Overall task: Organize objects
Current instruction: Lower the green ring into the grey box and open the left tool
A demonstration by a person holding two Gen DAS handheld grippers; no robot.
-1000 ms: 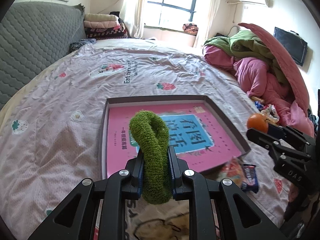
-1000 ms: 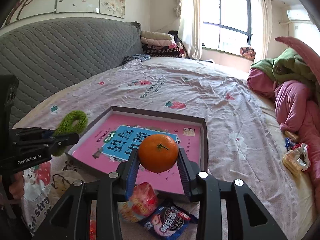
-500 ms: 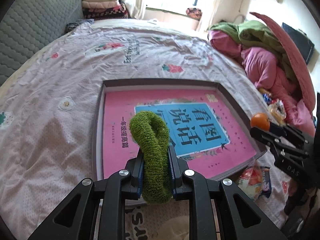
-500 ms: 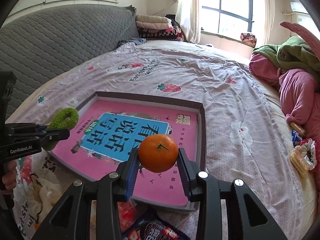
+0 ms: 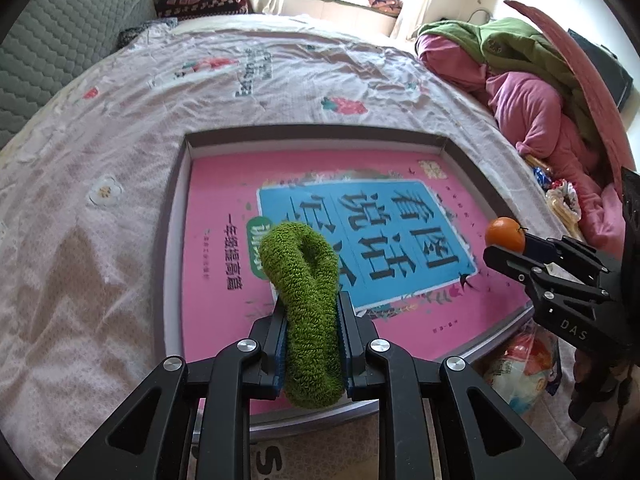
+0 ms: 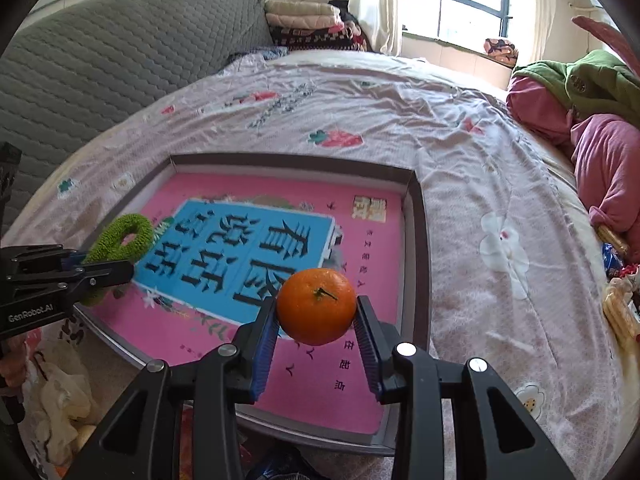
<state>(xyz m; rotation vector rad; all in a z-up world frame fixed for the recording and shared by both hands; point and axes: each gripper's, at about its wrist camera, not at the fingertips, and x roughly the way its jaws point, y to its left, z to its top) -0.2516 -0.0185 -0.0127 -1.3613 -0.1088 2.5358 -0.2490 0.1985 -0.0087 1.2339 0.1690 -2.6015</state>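
Pinching a fuzzy green scrunchie (image 5: 308, 316) between its blue pads, the left tool (image 5: 311, 336) hung over the near left part of the shallow grey tray (image 5: 176, 216), and the loop stood up out of the jaws, squeezed flat where they pressed on it. Over on the other side, the right tool (image 6: 317, 320) clamped an orange (image 6: 317, 306) from both sides, stem mark facing the camera, above the near right part of that same tray. Inside the tray lay a pink book (image 5: 224, 200) with a big blue title panel, filling nearly the whole floor of it. The tray itself sat on the bed (image 5: 100, 152), on a pale lilac sheet printed with strawberries and flowers.

From the left wrist view, the right tool showed at the right edge with the orange at its tip, above the tray's right rim. From the right wrist view, the left tool came in from the left edge, the scrunchie poking out over the book's corner. Snack packets (image 5: 520, 372) lay on the sheet just beside the tray's near right corner. A heap of pink and green bedding (image 6: 592, 112) was piled at the far right of the bed, and a grey quilted headboard (image 6: 112, 64) stood along the left.
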